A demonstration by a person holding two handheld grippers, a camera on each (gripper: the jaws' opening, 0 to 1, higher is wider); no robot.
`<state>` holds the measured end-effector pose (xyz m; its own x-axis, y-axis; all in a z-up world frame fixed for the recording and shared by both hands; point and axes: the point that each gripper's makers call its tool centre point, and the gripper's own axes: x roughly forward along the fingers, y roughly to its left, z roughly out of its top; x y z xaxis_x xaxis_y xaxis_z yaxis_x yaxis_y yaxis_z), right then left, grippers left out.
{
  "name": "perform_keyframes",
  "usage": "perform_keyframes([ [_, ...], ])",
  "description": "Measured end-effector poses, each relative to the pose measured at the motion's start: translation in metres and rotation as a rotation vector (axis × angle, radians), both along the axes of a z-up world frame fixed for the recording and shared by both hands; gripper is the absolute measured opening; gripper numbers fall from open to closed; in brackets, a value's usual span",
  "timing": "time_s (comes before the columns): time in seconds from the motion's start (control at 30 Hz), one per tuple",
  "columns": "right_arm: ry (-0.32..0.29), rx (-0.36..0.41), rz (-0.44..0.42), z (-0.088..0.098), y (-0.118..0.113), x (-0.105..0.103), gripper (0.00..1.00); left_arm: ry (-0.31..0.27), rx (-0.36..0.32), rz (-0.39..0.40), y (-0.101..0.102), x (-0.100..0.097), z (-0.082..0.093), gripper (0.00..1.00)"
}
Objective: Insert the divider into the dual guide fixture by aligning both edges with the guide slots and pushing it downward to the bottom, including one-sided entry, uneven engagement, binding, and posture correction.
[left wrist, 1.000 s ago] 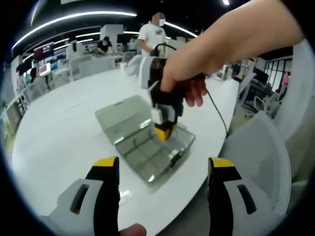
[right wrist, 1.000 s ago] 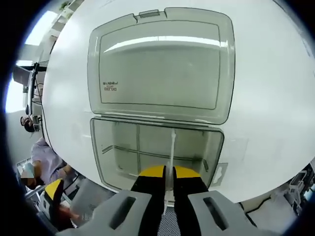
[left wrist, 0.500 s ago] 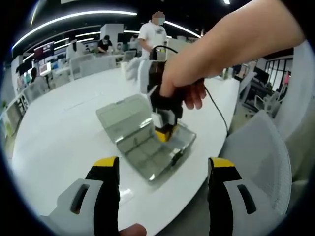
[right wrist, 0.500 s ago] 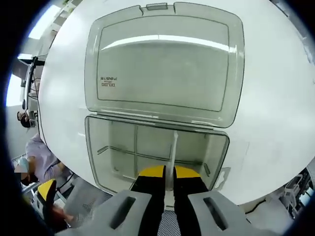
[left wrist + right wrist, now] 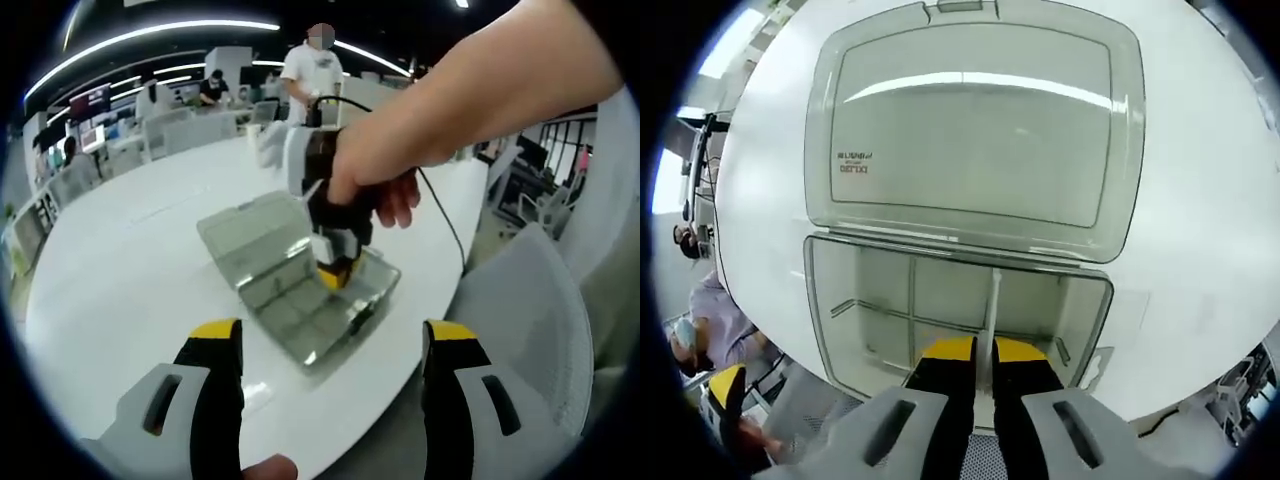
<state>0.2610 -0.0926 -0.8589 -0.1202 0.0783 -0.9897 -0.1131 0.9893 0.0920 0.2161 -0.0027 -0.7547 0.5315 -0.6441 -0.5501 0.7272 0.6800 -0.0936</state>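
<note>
now, seat the divider (image 5: 991, 305) square in the box (image 5: 840, 300)
your right gripper (image 5: 983, 352) pinches its edge; press straight down, both ends level; left gripper (image 5: 330, 335) hangs wide, empty

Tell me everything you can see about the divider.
The divider is a thin, pale, translucent plastic strip. The right gripper is shut on its near end, and it stands on edge inside the tray of the open clear box, running toward the hinge side. It lies right of the moulded cross partitions. Whether it has reached the bottom cannot be told.
</note>
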Motion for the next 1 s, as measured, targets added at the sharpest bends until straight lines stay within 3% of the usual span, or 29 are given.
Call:
perform_keyframes([
  [0.37, -0.024, 0.002, 0.027, 0.001, 0.002, -0.005, 0.00, 0.003, 0.004, 0.012, 0.004, 0.000, -0.001, 0.71],
  [0.63, -0.064, 0.044, 0.066, -0.012, 0.003, 0.007, 0.03, 0.007, 0.015, 0.028, 0.010, -0.001, -0.001, 0.71],
  [0.73, -0.078, 0.081, 0.119, -0.013, 0.003, 0.013, 0.06, 0.012, 0.023, 0.036, 0.014, 0.000, -0.001, 0.71],
  [0.87, -0.106, 0.149, 0.116, -0.008, 0.005, 0.013, 0.19, 0.014, 0.031, 0.046, 0.017, 0.001, -0.001, 0.71],
  [1.0, -0.156, 0.197, 0.137, 0.001, 0.004, 0.020, 0.22, 0.020, 0.041, 0.052, 0.018, 0.001, -0.002, 0.71],
])
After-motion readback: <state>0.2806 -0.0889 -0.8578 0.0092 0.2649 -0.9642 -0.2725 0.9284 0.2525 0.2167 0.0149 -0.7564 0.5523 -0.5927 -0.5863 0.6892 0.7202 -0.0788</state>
